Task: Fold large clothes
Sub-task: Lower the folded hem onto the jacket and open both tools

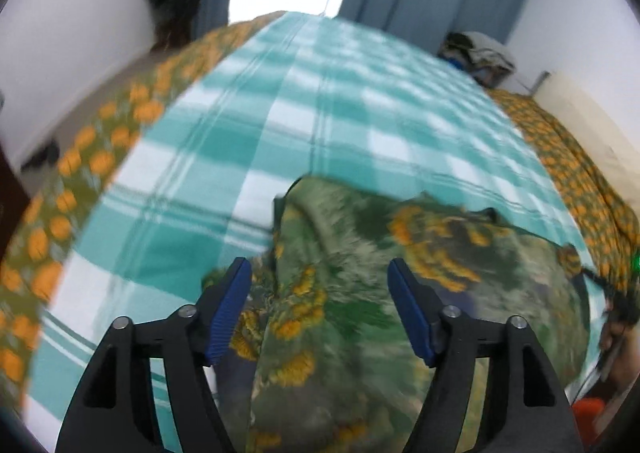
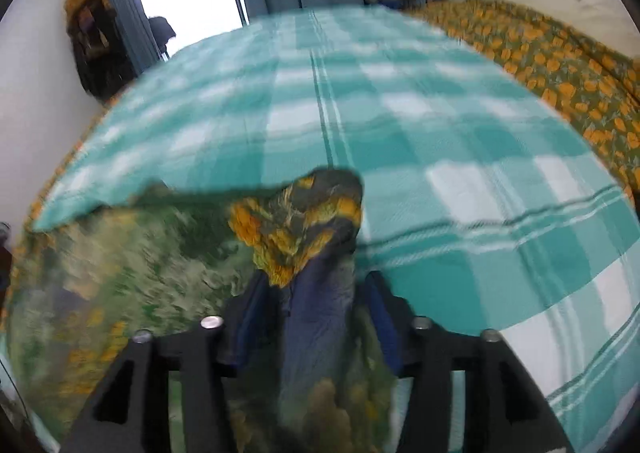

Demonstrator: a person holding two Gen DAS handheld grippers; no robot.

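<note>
Mid-fold, it seems: the floral garment [image 2: 296, 229] hangs bunched above the checked bedspread [image 2: 440, 125], pinched in the right gripper [image 2: 312, 317] while the left gripper [image 1: 320, 313] gapes wide around cloth — next it likely needs to clamp an edge.

both wrists: low, close, facing window | share checked bedspread [image 1: 320, 113] | blurred, apparently

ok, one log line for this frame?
task: fold large clothes | left gripper: open over garment | right gripper: shut on garment, bunch between jaws | surface: checked sheet | both views blurred
</note>
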